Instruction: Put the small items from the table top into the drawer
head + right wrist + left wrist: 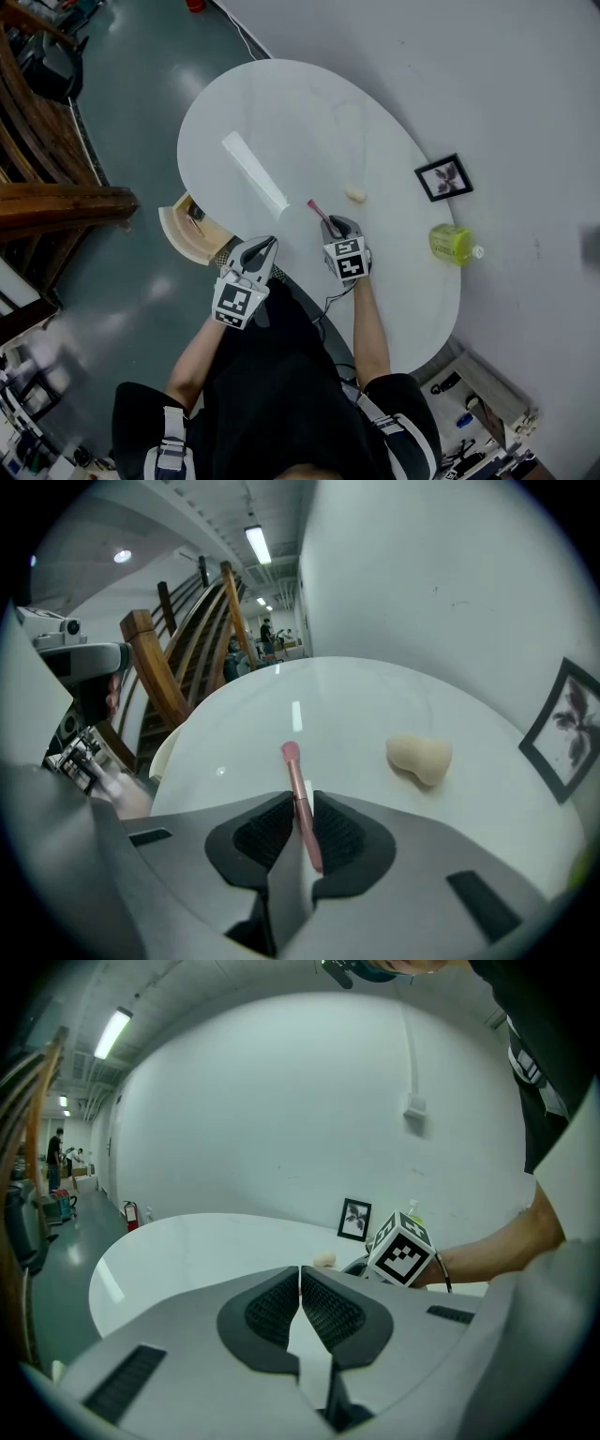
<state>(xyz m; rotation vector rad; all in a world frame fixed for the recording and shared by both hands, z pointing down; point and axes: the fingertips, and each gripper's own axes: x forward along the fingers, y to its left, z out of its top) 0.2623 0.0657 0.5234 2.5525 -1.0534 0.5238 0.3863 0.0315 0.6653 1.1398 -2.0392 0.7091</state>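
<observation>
1. The right gripper [300, 803] has its jaws pinched on the thin handle of the pink brush [293, 771]. The bristle head sticks out past the fingertips toward 12 o'clock in the right gripper view, low over the white table [309, 122]. I cannot tell whether the brush has cleared the surface.
2. The grip looks to be the main risk. The handle is slim and smooth, and much of the brush overhangs the jaws. A quick swing could make it pivot between the pads or slide out.
3. The left gripper [300, 1274] has its jaws together with nothing between them. In the head view it sits at about 8 o'clock from the right gripper, on the line toward the drawer [173, 234], so a straight carry could knock the two together.
4. The drawer stands open at the table's edge, at roughly 9 o'clock. A release short of it would probably drop the brush onto the floor.
5. The beige sponge [420, 757] lies on the table at 1 o'clock, not yet stowed. The picture frame [443, 177] at 2 o'clock and the yellow-green bottle [452, 244] at 3 o'clock are well apart and out of the way.
</observation>
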